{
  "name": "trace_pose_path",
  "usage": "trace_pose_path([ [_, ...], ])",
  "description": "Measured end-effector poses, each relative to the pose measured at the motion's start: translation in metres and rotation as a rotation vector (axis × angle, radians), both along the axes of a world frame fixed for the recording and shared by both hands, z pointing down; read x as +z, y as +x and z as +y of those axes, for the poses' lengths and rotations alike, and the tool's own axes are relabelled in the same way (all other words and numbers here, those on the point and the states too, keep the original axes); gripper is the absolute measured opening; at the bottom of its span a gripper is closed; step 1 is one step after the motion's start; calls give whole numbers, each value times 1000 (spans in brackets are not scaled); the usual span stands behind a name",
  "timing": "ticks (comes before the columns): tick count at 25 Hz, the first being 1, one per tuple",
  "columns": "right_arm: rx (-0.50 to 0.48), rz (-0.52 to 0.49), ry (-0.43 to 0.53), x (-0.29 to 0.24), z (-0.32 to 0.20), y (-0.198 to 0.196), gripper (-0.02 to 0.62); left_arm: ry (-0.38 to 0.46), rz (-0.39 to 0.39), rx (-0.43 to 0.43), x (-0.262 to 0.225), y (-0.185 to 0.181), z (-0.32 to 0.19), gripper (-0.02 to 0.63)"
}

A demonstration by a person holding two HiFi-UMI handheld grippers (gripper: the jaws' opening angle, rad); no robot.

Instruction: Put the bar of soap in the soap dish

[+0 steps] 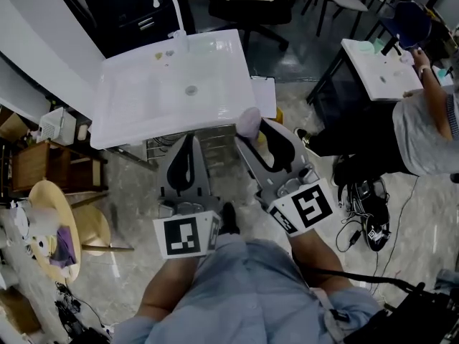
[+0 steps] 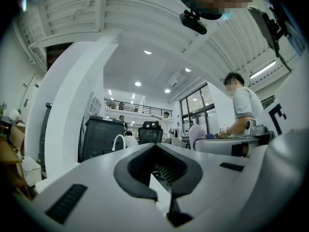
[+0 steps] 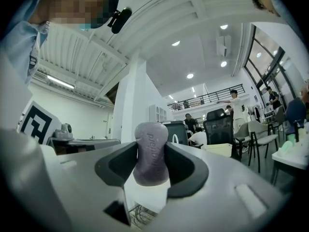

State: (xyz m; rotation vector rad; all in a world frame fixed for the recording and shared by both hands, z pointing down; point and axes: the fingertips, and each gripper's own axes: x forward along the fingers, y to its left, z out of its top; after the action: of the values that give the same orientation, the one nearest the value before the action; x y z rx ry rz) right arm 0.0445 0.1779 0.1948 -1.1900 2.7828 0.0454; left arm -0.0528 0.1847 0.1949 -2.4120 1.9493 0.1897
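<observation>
Item: mauve oval bar of soap, pinched upright in our right claw for carrying. Our left claw is closed, empty, spare. White ceramic basin ahead of both.

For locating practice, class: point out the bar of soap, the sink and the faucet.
bar of soap (image 3: pixel 151 151): right gripper view, its pinched middle.
sink (image 1: pixel 143 95): head view, bare basin floor.
faucet (image 1: pixel 176 16): head view, curved neck.

Head view over a marble floor | white washbasin at 11 o'clock, curved tap at 12 | second basin at 2 | person in grey shirt at 3 | tangled cables at 4 | pale yellow round chair at 8
</observation>
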Motion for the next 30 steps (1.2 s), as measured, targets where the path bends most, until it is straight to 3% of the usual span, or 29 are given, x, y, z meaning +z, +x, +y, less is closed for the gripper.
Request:
trace_pose_path([
  [8,19,10,16,-6,-52,-23,178,7,13,23,-1,-24,-56,6],
  [17,44,8,3,3,-94,-20,178,-17,9,47,12,-22,-97,6],
  [30,27,-1,-27,17,-199,-10,178,-58,-9,40,27,-9,-206,6],
])
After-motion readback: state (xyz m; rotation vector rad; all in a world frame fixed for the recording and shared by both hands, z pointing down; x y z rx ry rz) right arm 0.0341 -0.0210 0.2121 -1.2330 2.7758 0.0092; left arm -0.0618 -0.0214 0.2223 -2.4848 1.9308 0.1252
